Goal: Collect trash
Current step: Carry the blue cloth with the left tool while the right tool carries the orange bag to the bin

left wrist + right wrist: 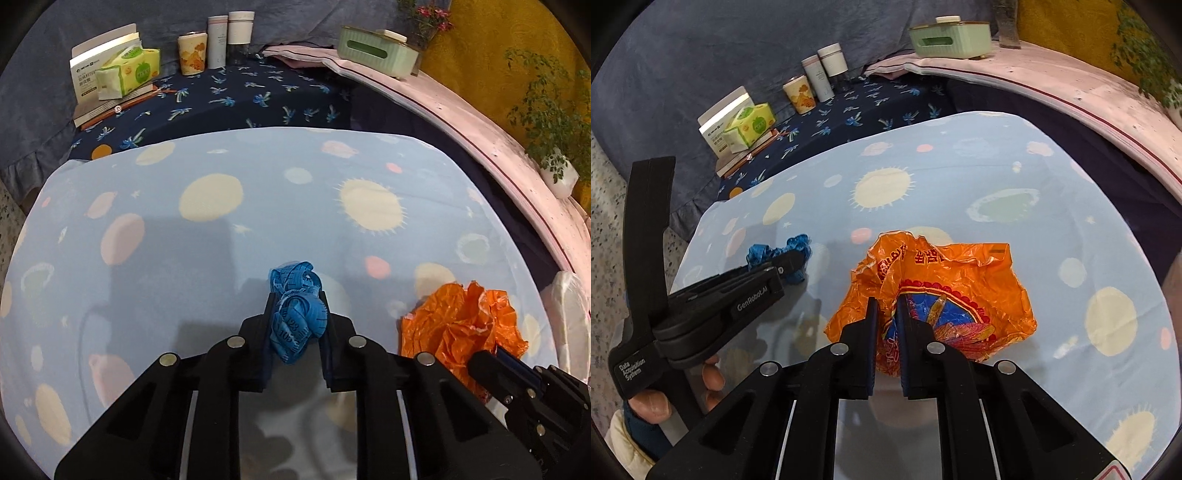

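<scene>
- Light blue cloth with pale suns and planets covers the table where I work; it fills most of both views.
- Behind it I see a dark blue cloth with a palm tree print, and further back a grey-blue fabric like a sofa.
- On the right a pink ledge curves around, with a mint green tissue box on it and a green plant near the yellow wall.
- On the dark cloth stand three cups in a row, and beside them a green tissue pack that leans on a white carton on top of a book.
- My right gripper has its jaws pressed nearly together on a fold of the orange plastic bag. The bag is crumpled and lies on the light blue cloth, in the near right part of it.
- My left gripper pinches the blue measuring tape, a tangled bundle; the pads press on it from both sides. It is just left of the orange bag, not touching it.
- In the right wrist view a hand with a pale sleeve holds the handle of the left tool.
</scene>
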{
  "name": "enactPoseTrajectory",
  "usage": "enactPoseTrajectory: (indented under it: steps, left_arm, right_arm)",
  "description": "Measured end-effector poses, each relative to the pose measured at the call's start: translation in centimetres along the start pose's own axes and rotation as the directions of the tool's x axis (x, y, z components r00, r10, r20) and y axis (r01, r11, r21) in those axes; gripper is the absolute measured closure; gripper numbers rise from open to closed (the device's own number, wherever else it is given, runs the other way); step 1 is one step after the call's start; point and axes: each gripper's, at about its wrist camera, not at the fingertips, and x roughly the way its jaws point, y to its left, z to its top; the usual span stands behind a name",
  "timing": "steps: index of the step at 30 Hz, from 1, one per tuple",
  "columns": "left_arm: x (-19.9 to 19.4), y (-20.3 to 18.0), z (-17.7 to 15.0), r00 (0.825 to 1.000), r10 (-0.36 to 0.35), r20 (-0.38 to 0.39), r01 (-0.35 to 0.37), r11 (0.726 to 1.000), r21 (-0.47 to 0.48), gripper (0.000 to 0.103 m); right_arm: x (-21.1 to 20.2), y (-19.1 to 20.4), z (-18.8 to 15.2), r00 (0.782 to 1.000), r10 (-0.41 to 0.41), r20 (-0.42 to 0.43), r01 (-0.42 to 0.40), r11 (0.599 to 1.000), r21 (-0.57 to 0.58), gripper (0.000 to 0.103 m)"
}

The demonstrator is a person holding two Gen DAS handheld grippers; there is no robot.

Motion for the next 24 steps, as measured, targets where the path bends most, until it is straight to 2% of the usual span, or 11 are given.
enactPoseTrajectory:
  steps: [13, 24]
  left_arm:
    - [-6.0, -10.4, -3.1, 0.996, -0.088, 0.028, 0.086, 0.994, 0.068, 0.085]
    - [-9.6, -19.9, -5.3, 0.983, -0.179, 0.033, 0.171, 0.972, 0.160, 0.085]
  right_arm:
    - [-8.5, -7.1, -1.8, 0.994, -0.039, 0.106, 0.027, 0.994, 0.108, 0.094]
    - [-15.9, -13.7, -3.4, 0.974, -0.090, 0.210, 0.045, 0.977, 0.209, 0.094]
